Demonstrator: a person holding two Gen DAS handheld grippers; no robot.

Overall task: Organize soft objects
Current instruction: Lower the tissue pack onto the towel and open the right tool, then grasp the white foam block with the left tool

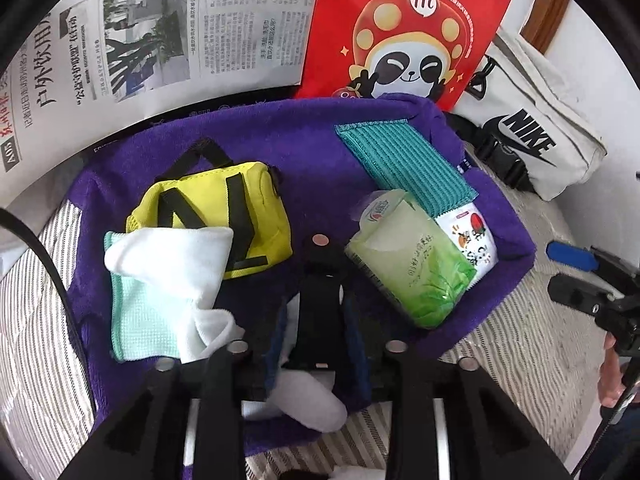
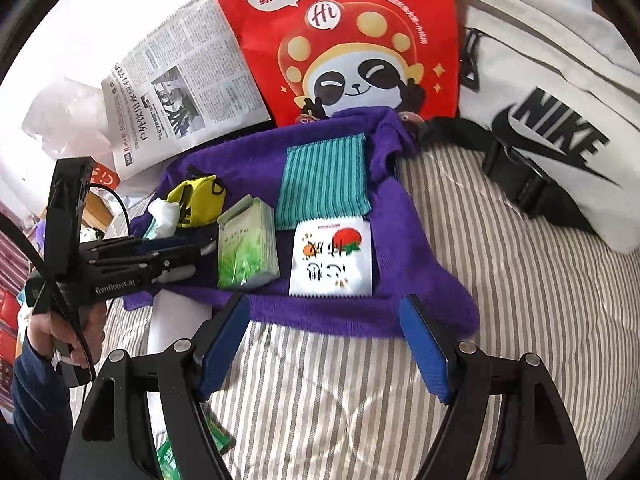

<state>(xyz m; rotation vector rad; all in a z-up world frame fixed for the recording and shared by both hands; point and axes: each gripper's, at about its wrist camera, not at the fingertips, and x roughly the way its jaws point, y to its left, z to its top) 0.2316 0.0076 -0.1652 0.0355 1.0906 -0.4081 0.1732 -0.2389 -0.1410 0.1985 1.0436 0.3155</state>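
Observation:
A purple towel (image 1: 320, 152) (image 2: 420, 240) is spread on the striped bed. On it lie a yellow pouch (image 1: 224, 200) (image 2: 200, 196), a white sock (image 1: 168, 264) over a mint cloth (image 1: 136, 308), a green tissue pack (image 1: 416, 268) (image 2: 248, 248), a teal ribbed cloth (image 1: 400, 160) (image 2: 324, 184) and a white fruit-print sachet (image 1: 472, 240) (image 2: 332, 256). My left gripper (image 1: 316, 308) (image 2: 196, 256) points down at the towel's near part, jaws parted. Another white sock (image 1: 308, 400) lies loose between its fingers, beside a dark item I cannot make out. My right gripper (image 2: 324, 304) hangs open and empty over the towel's near edge.
A red paper bag with a panda (image 1: 400, 40) (image 2: 352, 40) and a newspaper (image 1: 160, 40) (image 2: 180, 92) lie behind the towel. A white Nike bag (image 1: 532, 140) (image 2: 560, 120) with black straps sits to the right. Striped bedsheet (image 2: 520, 320) shows bare at the right front.

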